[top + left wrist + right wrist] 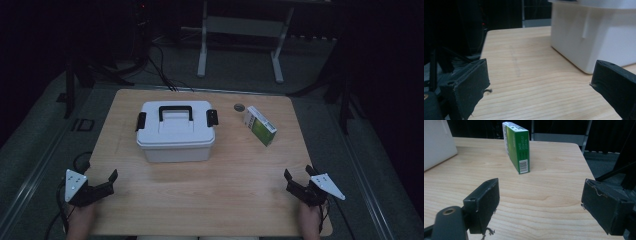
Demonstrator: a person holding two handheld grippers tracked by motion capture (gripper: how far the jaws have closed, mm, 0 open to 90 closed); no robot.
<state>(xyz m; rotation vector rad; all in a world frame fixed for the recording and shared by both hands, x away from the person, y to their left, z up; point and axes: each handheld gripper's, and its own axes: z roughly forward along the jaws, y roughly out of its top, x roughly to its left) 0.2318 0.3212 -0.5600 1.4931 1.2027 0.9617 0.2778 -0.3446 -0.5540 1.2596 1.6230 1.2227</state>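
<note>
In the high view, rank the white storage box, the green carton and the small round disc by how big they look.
1. white storage box, by far the largest
2. green carton
3. small round disc, the smallest

All three sit at a similar distance from the camera, so the order is safe.

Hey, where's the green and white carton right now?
In the high view, the green and white carton stands on the wooden table toward its far right, right of the white storage box, beside a small round disc.

We look down from above on the whole surface (210,195); both gripper views skim low along it, sharing the white box (176,131).
</note>
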